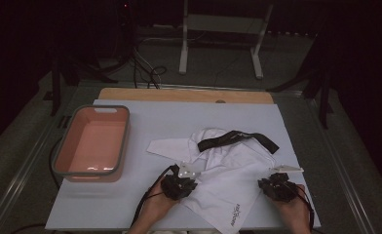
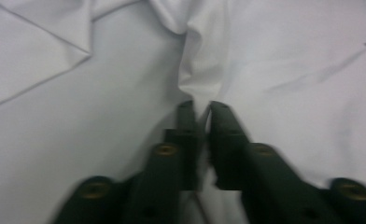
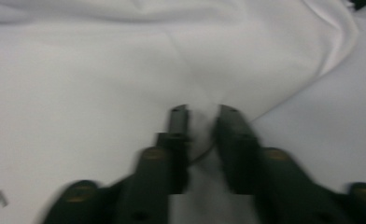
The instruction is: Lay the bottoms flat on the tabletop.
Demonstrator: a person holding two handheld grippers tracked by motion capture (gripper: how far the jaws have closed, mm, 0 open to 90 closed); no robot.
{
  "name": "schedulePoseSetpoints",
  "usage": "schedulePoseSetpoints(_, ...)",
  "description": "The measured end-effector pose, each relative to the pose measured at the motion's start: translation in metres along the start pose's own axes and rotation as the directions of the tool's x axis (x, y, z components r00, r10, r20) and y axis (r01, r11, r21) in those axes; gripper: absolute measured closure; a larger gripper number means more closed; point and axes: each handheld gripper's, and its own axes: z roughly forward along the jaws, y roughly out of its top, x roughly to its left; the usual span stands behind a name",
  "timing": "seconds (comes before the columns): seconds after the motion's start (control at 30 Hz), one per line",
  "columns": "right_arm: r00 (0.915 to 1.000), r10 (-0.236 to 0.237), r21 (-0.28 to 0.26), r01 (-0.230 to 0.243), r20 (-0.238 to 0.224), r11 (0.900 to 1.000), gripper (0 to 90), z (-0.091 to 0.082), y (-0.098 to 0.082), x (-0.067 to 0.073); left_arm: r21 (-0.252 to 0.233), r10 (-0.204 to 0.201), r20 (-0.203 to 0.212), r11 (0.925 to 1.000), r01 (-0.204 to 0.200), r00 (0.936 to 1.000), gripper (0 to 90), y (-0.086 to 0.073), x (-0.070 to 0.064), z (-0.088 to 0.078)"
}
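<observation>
Both claws are clamped on the white garment (image 1: 228, 180): my left claw (image 2: 202, 122) pinches a raised fold, my right claw (image 3: 201, 122) nips the cloth near its edge. I see the garment crumpled on the bench (image 1: 145, 117), right of the pink tub (image 1: 67, 168).

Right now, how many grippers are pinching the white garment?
2. The left gripper pinches a raised fold at the white garment's left edge; the right gripper pinches its right edge.
</observation>
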Motion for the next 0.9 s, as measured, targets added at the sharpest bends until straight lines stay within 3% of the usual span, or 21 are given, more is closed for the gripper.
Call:
schedulePoseSetpoints(0.03,0.9998,-0.013,-0.001,0.013,-0.015,1.000,88.9,0.000,0.000,0.001,-0.001,0.001,0.004,1.0000,-0.001,1.0000,89.3,0.000,-0.001,0.000)
schedulePoseSetpoints(0.23,0.9996,-0.028,-0.002,0.028,0.002,1.000,89.7,-0.002,-0.001,-0.002,0.015,0.000,0.083,0.9999,-0.001,0.9966,89.6,0.000,-0.008,0.000)
schedulePoseSetpoints(0.4,0.9985,-0.010,-0.002,0.010,0.054,1.000,89.6,-0.008,-0.004,-0.014,0.010,0.016,0.159,0.9998,-0.018,0.9871,89.4,0.001,-0.026,0.004)
schedulePoseSetpoints(0.57,0.9969,0.002,-0.003,-0.002,0.079,1.000,89.6,-0.012,-0.007,-0.022,0.016,0.060,0.220,0.9977,-0.066,0.9736,88.9,0.003,-0.045,0.010)
schedulePoseSetpoints(0.63,0.9957,0.001,-0.002,-0.001,0.093,1.000,89.6,-0.014,-0.009,-0.025,-0.002,0.074,0.221,0.9971,-0.075,0.9724,85.3,0.005,-0.047,0.010)
schedulePoseSetpoints(0.67,0.9940,0.004,0.000,-0.004,0.109,1.000,89.7,-0.015,-0.010,-0.027,-0.013,0.067,0.211,0.9977,-0.066,0.9751,75.5,0.007,-0.046,0.009)
schedulePoseSetpoints(0.7,0.9940,0.004,0.000,-0.004,0.109,1.000,89.7,-0.015,-0.010,-0.027,-0.026,0.062,0.200,0.9980,-0.058,0.9778,75.5,0.008,-0.043,0.007)
schedulePoseSetpoints(0.77,0.9939,0.019,-0.008,-0.018,0.109,1.000,89.7,-0.018,-0.012,-0.031,-0.058,0.042,0.180,0.9978,-0.032,0.9828,65.6,0.012,-0.036,0.003)
schedulePoseSetpoints(0.8,0.9939,0.019,-0.008,-0.018,0.109,1.000,89.7,-0.018,-0.012,-0.031,-0.071,0.032,0.159,0.9973,-0.021,0.9867,65.6,0.014,-0.033,0.001)
schedulePoseSetpoints(0.83,0.9937,0.023,-0.011,-0.022,0.110,1.000,89.7,-0.018,-0.012,-0.032,-0.084,0.024,0.112,0.9964,-0.015,0.9935,60.7,0.017,-0.025,-0.002)
schedulePoseSetpoints(0.9,0.9933,0.024,-0.011,-0.023,0.113,1.000,89.7,-0.019,-0.011,-0.033,-0.092,0.018,0.093,0.9957,-0.009,0.9955,58.2,0.019,-0.021,-0.004)
